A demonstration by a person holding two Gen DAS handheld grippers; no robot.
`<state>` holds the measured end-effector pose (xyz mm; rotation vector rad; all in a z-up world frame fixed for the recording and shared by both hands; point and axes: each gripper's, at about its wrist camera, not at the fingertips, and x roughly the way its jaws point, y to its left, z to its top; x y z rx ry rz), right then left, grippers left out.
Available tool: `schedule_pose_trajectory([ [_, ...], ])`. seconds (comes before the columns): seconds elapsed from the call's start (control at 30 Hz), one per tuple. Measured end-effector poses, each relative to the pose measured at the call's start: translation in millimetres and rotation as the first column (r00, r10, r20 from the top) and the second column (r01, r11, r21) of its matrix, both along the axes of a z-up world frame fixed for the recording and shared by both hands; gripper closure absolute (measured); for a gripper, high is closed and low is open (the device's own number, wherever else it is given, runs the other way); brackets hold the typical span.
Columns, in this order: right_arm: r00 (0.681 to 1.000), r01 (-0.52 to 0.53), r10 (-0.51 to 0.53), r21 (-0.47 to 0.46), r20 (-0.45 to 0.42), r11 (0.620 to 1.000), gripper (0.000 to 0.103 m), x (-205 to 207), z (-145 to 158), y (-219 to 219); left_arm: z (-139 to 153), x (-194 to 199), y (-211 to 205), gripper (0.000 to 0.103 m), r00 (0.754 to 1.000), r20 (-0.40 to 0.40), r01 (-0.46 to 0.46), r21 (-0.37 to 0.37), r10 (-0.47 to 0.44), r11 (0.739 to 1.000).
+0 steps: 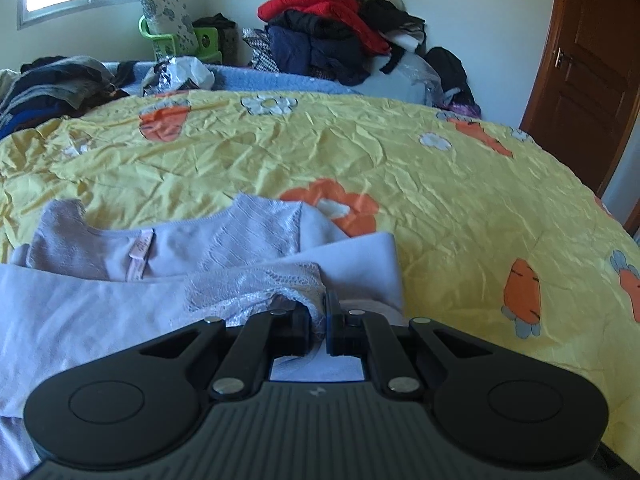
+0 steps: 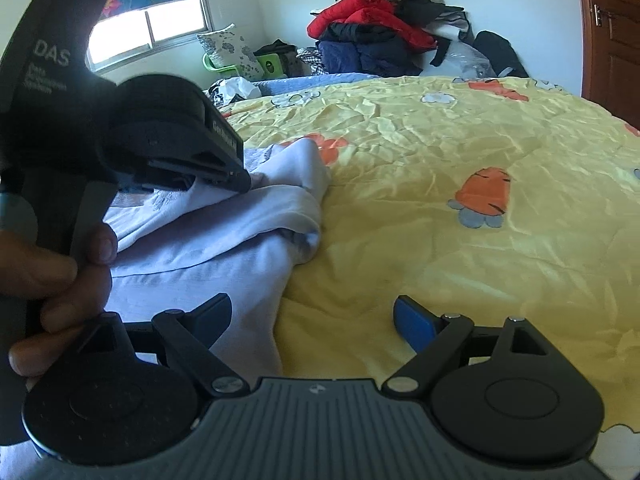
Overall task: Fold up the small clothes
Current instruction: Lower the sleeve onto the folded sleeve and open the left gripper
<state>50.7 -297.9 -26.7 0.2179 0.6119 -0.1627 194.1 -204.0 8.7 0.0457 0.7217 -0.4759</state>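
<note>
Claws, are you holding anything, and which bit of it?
The left claw pinches the pale lilac garment by its lacy edge. The right claw is open, holding nothing.

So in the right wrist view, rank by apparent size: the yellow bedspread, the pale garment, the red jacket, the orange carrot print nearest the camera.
1. yellow bedspread
2. pale garment
3. red jacket and carrot print: alike; nearness makes it unsure.

Right gripper [image 2: 312, 320] agape over garment [image 2: 224, 236]
</note>
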Motion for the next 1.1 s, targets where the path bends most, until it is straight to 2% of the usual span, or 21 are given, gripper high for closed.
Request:
schedule_pose_trajectory([
  [0.37, 1.000, 0.026, -0.026, -0.022, -0.006, 0.999, 0.013, -10.7, 0.6, -9.0, 0.2, -1.8, -4.1, 0.092, 0.999, -0.033, 0.022, -0.001, -0.022, 1.000],
  [0.57, 0.999, 0.043, -0.043, -0.029, -0.009, 0.999, 0.012, -16.0, 0.2, -13.0, 3.9, -8.1, -9.0, 0.067, 0.998, -0.034, 0.052, -0.017, -0.053, 0.998],
  [0.6, 0.999, 0.046, -0.046, -0.029, -0.010, 0.999, 0.012, -17.3, 0.1, -11.9, 5.0, -9.6, -9.6, 0.058, 0.998, -0.031, 0.059, -0.020, -0.059, 0.998],
  [0.63, 0.999, 0.047, -0.047, -0.030, -0.011, 0.998, 0.012, -17.6, 0.0, -12.4, 6.5, -11.3, -10.0, 0.044, 0.998, -0.027, 0.064, -0.025, -0.065, 0.998],
  [0.7, 0.999, 0.049, -0.049, -0.033, -0.012, 0.998, 0.012, -18.2, 0.4, -13.4, 10.8, -14.7, -9.0, 0.030, 0.997, -0.012, 0.073, -0.036, -0.073, 0.997],
  [0.8, 0.999, 0.051, -0.051, -0.036, -0.012, 0.998, 0.012, -18.4, 0.6, -13.1, 21.7, -20.5, -0.2, 0.027, 0.995, 0.033, 0.093, -0.052, -0.091, 0.994],
  [0.93, 0.998, 0.056, -0.056, -0.041, -0.009, 0.998, 0.012, -17.8, 1.3, -12.0, 37.3, -17.0, 22.8, 0.023, 0.996, 0.046, 0.084, -0.090, -0.081, 0.992],
  [1.03, 0.998, 0.063, -0.062, -0.048, 0.017, 0.997, 0.012, -17.2, 6.1, -8.9, 46.6, -10.2, 52.9, 0.023, 0.997, 0.071, 0.022, -0.113, -0.014, 0.993],
  [1.1, 0.998, 0.049, -0.048, -0.055, 0.034, 0.997, 0.012, -12.7, 11.1, -4.9, 46.7, -5.2, 72.0, 0.023, 0.991, 0.112, -0.061, -0.063, 0.068, 0.996],
])
